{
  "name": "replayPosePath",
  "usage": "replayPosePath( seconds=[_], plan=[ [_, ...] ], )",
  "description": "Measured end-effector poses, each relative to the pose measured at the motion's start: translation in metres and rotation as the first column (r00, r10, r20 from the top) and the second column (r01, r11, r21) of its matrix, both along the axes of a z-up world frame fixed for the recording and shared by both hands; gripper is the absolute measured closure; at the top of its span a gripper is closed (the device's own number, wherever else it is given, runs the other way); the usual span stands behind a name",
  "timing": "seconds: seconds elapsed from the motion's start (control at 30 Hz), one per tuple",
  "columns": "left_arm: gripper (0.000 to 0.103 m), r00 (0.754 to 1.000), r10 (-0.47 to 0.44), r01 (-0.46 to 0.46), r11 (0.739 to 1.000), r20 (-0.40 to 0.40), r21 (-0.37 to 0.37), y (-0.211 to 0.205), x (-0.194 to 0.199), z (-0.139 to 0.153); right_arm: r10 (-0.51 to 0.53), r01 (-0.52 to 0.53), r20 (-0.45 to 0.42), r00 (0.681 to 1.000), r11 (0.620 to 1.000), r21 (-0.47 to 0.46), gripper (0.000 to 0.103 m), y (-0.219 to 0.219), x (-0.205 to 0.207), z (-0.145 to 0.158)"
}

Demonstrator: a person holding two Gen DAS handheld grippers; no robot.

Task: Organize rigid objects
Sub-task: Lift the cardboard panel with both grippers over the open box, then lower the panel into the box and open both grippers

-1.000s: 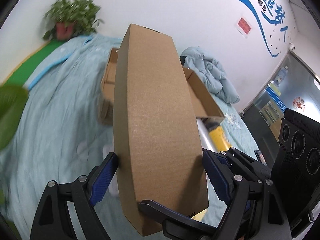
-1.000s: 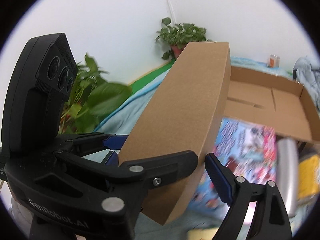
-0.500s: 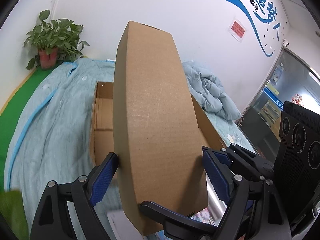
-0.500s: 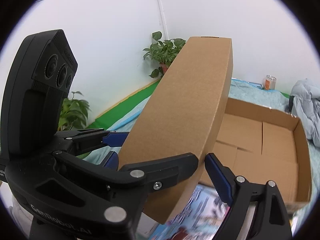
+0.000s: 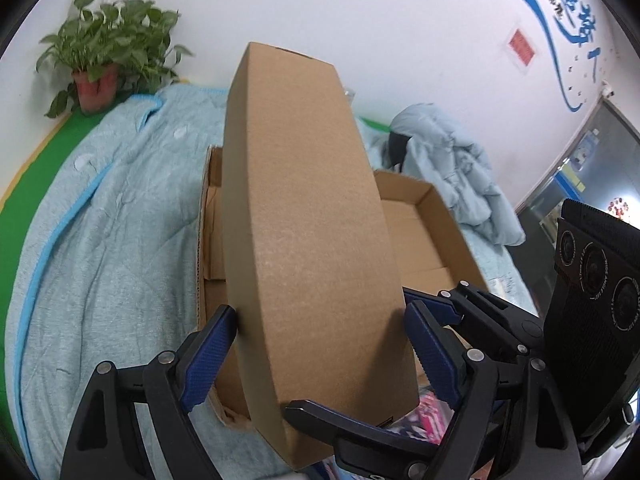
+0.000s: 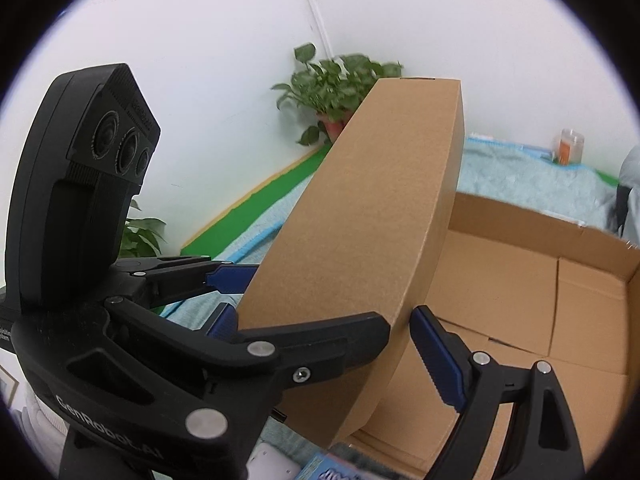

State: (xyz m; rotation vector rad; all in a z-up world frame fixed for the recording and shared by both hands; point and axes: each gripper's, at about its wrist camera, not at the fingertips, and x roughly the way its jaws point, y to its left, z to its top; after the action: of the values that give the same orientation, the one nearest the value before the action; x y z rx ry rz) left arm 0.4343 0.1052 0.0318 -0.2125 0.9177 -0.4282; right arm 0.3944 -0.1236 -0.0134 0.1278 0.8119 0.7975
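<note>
**A:** How far along are you with the tidying?

**B:** Midway on this item, I'd judge. You have the long closed cardboard box (image 5: pixel 304 240) lifted in both claws, held above the near end of the open cardboard tray (image 5: pixel 432 216) that lies on the light blue quilt (image 5: pixel 100 240). It is not set down yet. The tray's floor looks bare in both views, so nothing seems to be packed so far.

**A:** And the claws?

**B:** Your left claw (image 5: pixel 320 344) grips the box by its near end, one blue pad on each long side. Its jaws have just been closing a little, with the box between them. Your right claw (image 6: pixel 320 332) clamps the same end from the other side, pads pressed against the cardboard.

**A:** What is left?

**B:** Lowering the box into the tray and letting go. Some colourful printed items (image 5: pixel 420 416) show just past the tray's near edge, partly hidden by your claws; those probably still need a place.

**A:** How does the box look?

**B:** Plain brown, unmarked, narrow and long, with clean edges and no dents. It tilts up and away from you, its far end pointing towards the potted plant (image 5: pixel 104 56) by the white wall.
</note>
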Motion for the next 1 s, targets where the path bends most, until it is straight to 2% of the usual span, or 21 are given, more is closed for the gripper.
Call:
replayPosePath(
  seconds=[0.13,0.33,0.47,0.6,0.67,0.87,0.93,0.97,1.0],
  plan=[
    [0.025,0.998,0.016,-0.015,1.000,-0.065,0.016,0.000,0.015,-0.036,0.022,-0.021,-0.096,0.995,1.000,0.017,0.016,0.000,0.022,-0.028],
    [0.042,0.984,0.047,-0.038,0.998,-0.171,0.052,0.005,0.027,-0.085,0.042,-0.033,-0.244,0.969,0.999,0.038,0.021,0.002,0.035,-0.077],
    [0.046,0.980,0.075,-0.065,0.996,-0.186,0.060,0.013,0.031,-0.101,0.053,-0.055,-0.279,0.959,0.998,0.003,0.026,0.008,0.042,-0.091],
    [0.047,0.983,0.079,-0.061,0.992,-0.169,0.108,0.010,0.027,-0.103,0.069,-0.079,-0.307,0.949,0.997,-0.020,0.028,0.014,0.045,-0.094],
    [0.048,0.984,0.071,-0.054,0.993,-0.163,0.105,0.011,0.022,-0.099,0.071,-0.087,-0.319,0.945,0.996,-0.035,0.030,0.017,0.052,-0.096],
    [0.048,0.996,0.083,-0.079,0.992,-0.043,0.100,0.023,-0.011,-0.075,0.141,-0.147,-0.300,0.943,0.989,0.003,0.029,0.012,0.043,-0.083],
    [0.048,0.996,0.092,-0.091,0.993,-0.012,0.080,0.028,-0.023,-0.067,0.126,-0.143,-0.324,0.938,0.989,-0.027,0.042,0.012,0.042,-0.088],
    [0.048,0.995,0.102,-0.101,0.992,0.001,0.068,0.031,-0.029,-0.064,0.113,-0.138,-0.330,0.937,0.989,-0.052,0.054,0.014,0.042,-0.091],
    [0.048,0.994,0.112,-0.113,0.992,0.013,0.057,0.033,-0.036,-0.062,0.094,-0.127,-0.326,0.941,0.988,-0.083,0.060,0.015,0.042,-0.095]
  ],
)
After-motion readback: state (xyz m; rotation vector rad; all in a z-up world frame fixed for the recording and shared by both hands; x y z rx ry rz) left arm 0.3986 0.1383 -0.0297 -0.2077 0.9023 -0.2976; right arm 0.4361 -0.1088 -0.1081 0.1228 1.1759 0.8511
